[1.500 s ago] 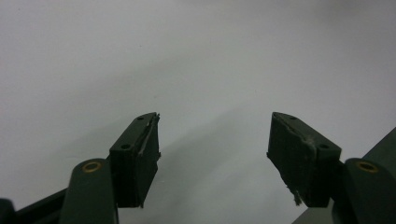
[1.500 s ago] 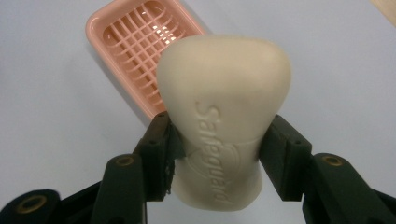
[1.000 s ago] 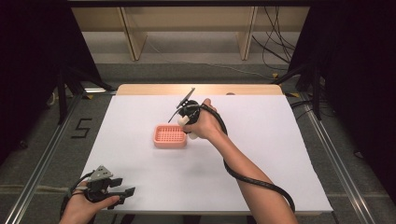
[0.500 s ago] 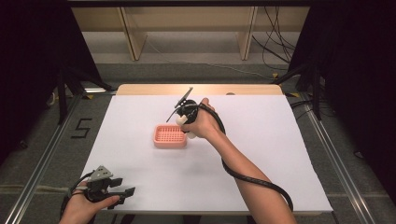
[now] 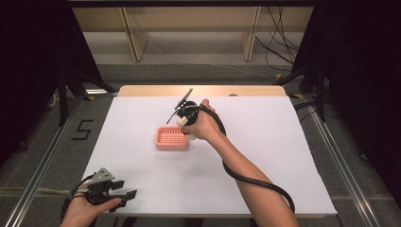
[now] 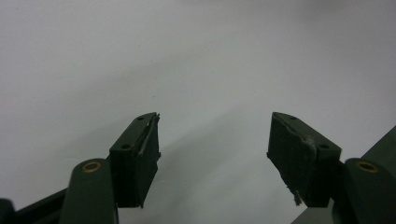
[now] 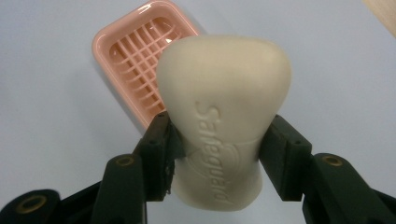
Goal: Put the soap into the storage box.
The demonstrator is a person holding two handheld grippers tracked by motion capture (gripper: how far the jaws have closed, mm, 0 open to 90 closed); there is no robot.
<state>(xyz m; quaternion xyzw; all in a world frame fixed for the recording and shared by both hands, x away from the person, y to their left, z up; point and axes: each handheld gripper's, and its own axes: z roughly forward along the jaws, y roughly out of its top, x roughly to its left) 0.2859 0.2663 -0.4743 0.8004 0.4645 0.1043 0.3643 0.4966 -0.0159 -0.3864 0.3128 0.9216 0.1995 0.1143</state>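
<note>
Right gripper view: one soap bar (image 7: 224,121), one pink dish (image 7: 135,60)

soap dish (image 7: 135,60): near end is hidden behind the soap bar (image 7: 224,116).
soap bar: lower end is cut by the frame edge.
left hand (image 5: 85,210): cut off at the bottom edge.

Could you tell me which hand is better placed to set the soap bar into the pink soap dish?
Right: the right gripper already clamps the soap bar just beside the pink soap dish. The left gripper rests open at the near table edge.
</note>
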